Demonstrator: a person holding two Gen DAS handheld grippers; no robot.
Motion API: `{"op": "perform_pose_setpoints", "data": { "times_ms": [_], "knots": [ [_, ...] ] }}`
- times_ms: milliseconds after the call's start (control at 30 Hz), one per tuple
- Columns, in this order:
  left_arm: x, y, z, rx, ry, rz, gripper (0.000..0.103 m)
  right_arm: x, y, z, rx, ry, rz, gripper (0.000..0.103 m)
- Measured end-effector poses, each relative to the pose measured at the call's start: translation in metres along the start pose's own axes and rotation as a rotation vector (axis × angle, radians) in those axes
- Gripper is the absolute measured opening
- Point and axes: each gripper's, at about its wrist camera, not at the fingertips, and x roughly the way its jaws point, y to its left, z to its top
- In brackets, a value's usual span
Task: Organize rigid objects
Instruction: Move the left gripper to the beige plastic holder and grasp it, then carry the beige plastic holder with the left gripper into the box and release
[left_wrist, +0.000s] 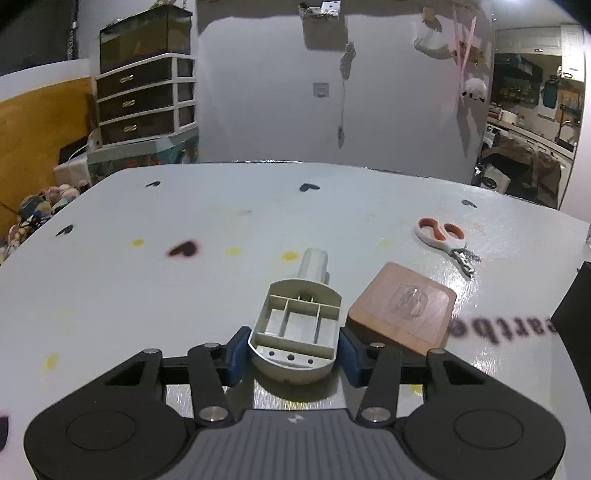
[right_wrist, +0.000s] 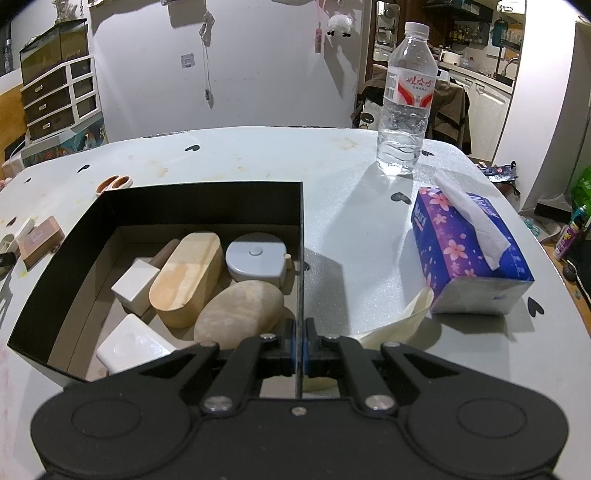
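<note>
A pale grey plastic part (left_wrist: 295, 325) with ribbed compartments and a round stem lies on the white table (left_wrist: 184, 295). My left gripper (left_wrist: 294, 350) has its blue pads against both sides of the part's near end. A square wooden block (left_wrist: 402, 310) lies just right of it, with orange-handled scissors (left_wrist: 443, 236) farther back. My right gripper (right_wrist: 300, 350) is shut on the right wall of the black box (right_wrist: 207, 201). Inside the box are a stone (right_wrist: 240, 314), an oval wooden block (right_wrist: 188, 273), a grey round tape measure (right_wrist: 255, 260) and two white blocks (right_wrist: 135, 284).
A water bottle (right_wrist: 406, 103) stands at the back right of the table. A purple tissue box (right_wrist: 465, 251) sits right of the black box, with a cream curved piece (right_wrist: 406, 321) beside it. A drawer unit (left_wrist: 144, 103) stands beyond the table's left end.
</note>
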Motion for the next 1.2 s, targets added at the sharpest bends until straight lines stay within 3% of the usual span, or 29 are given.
{"op": "perform_pose_setpoints", "data": {
  "times_ms": [200,333,400,533,633,700,867,1033,1200],
  "knots": [
    [-0.023,-0.003,-0.011,-0.05,0.049,0.103,0.05,0.0,0.001,0.0,-0.005,0.002,-0.003,0.004],
    [-0.035,-0.007,-0.017,-0.043,0.054,0.077,0.051,0.001,0.001,0.0,-0.006,0.003,-0.005,0.004],
    [-0.035,-0.008,-0.016,-0.028,0.036,0.071,0.063,0.001,0.002,0.0,-0.006,0.004,-0.006,0.004],
    [-0.025,-0.007,-0.005,-0.029,0.022,0.083,0.066,0.0,0.003,0.0,-0.005,0.008,-0.009,0.004],
    [-0.015,-0.004,0.001,-0.052,0.05,0.082,0.064,0.0,0.004,0.001,-0.004,0.009,-0.011,0.004],
    [-0.011,-0.003,0.001,-0.068,0.073,0.083,0.048,0.0,0.004,0.001,-0.004,0.009,-0.011,0.004],
    [-0.017,0.0,0.0,-0.119,0.049,0.095,0.048,0.0,0.003,0.001,-0.005,0.009,-0.01,0.004],
    [-0.045,-0.014,0.012,-0.116,-0.027,0.026,0.048,0.0,0.003,0.001,-0.005,0.009,-0.01,0.004],
    [-0.067,-0.045,0.025,-0.103,-0.077,-0.117,0.048,0.0,0.004,0.001,-0.006,0.009,-0.011,0.004]
  ]
}}
